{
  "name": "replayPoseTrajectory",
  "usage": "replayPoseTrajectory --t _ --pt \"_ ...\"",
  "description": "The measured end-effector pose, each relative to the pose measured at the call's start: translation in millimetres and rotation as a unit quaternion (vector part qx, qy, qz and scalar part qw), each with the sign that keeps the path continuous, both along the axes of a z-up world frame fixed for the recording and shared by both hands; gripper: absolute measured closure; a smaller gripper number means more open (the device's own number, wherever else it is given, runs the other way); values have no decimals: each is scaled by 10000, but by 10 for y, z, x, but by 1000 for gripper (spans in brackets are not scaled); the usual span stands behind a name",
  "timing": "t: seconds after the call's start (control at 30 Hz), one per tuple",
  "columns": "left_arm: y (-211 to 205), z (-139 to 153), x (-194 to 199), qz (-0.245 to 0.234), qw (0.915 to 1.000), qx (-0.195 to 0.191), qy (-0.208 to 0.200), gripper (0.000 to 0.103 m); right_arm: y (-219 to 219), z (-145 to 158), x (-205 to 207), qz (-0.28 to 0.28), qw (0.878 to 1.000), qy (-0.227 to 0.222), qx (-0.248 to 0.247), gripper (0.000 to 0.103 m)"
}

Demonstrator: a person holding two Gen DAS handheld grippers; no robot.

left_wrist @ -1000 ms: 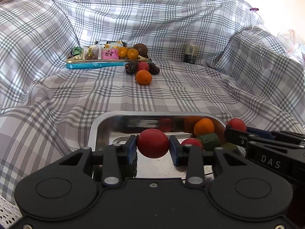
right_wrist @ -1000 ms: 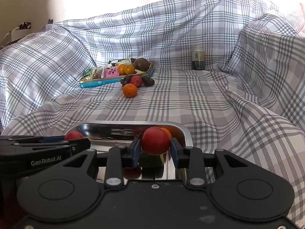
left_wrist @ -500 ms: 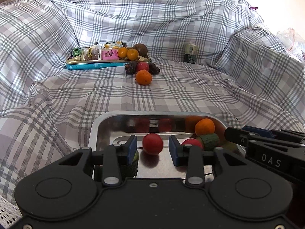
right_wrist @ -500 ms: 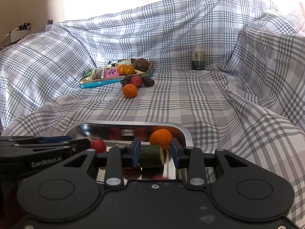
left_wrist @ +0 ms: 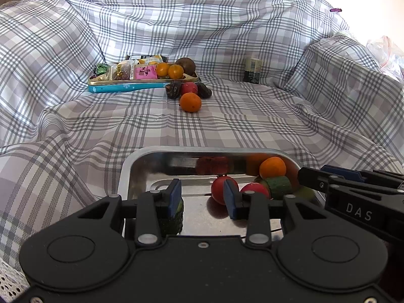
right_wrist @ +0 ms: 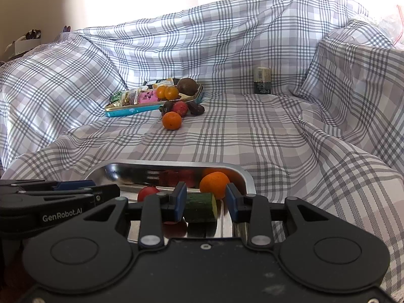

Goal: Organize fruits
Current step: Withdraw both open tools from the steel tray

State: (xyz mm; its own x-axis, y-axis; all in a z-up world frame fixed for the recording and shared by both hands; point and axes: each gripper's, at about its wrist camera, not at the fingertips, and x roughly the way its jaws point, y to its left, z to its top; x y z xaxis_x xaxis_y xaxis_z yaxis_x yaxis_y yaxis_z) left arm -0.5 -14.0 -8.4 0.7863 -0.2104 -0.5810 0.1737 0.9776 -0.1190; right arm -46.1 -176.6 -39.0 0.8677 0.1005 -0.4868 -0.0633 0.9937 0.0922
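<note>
Left gripper (left_wrist: 202, 197) wide open, holding nothing, with a red fruit (left_wrist: 220, 194) down in the steel tray (left_wrist: 156, 161), touching the inside of the right-hand finger. Right gripper (right_wrist: 205, 200) wide open and empty too, just above a cucumber piece (right_wrist: 200, 207) lying sideways between the fingers. Far ahead of both jaws, well apart on the checked cloth (right_wrist: 252, 131): a loose orange (right_wrist: 172, 120), a bit left of the right jaws' middle, so probably an equal reach for either.

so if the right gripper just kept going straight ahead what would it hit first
Probably the cut cucumber piece lying between the open right gripper fingers, then the orange and the steel tray wall behind; depth is uncertain.
</note>
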Motion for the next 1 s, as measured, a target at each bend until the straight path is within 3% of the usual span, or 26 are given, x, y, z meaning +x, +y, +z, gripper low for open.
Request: replayPoseTrajectory --t 1.0 --pt "-39 8 -32 5 9997 240 -107 58 22 -31 -23 -22 10000 -23 -40 67"
